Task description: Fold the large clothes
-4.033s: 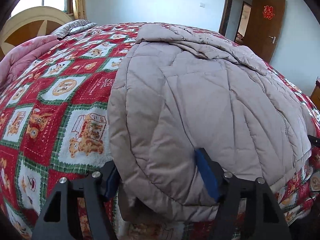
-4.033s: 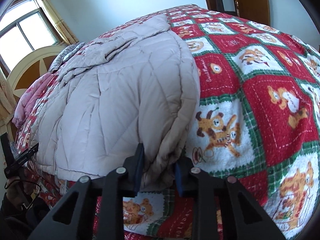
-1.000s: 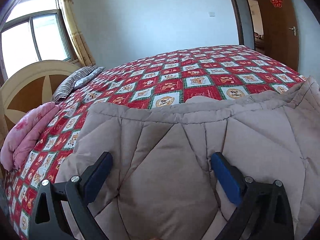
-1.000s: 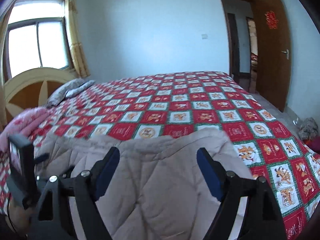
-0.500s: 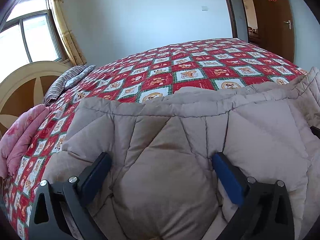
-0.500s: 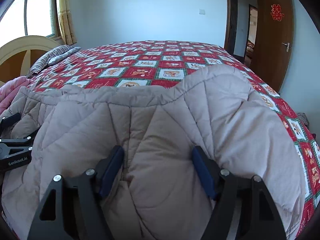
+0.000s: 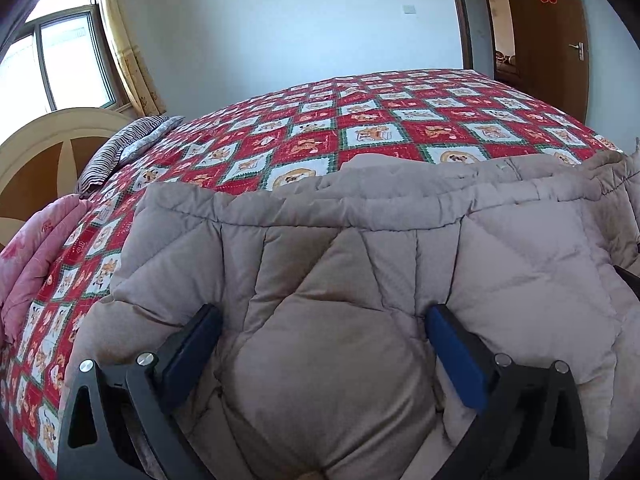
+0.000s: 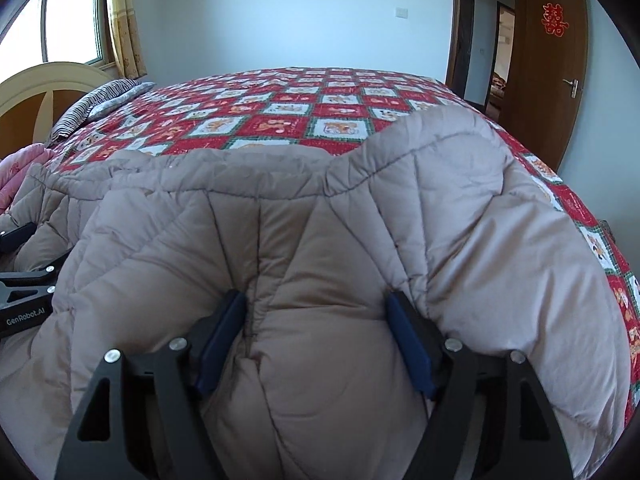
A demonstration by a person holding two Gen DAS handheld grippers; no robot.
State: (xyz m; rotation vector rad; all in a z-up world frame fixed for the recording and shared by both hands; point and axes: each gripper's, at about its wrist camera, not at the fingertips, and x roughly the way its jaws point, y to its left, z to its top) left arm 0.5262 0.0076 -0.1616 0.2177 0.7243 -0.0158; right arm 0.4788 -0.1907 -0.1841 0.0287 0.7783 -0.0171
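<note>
Puffy beige coat (image 7: pixel 360 264) lies on the red patchwork bedspread (image 7: pixel 360 128), near edge. Left gripper (image 7: pixel 322 332) wide w/ a fat fold bulging between its blue pads; right gripper (image 8: pixel 316 316) same. Jaws just widened a bit. Only right view shows the coat's right edge; pink bedding (image 7: pixel 28 264) is clearer in left.
</note>
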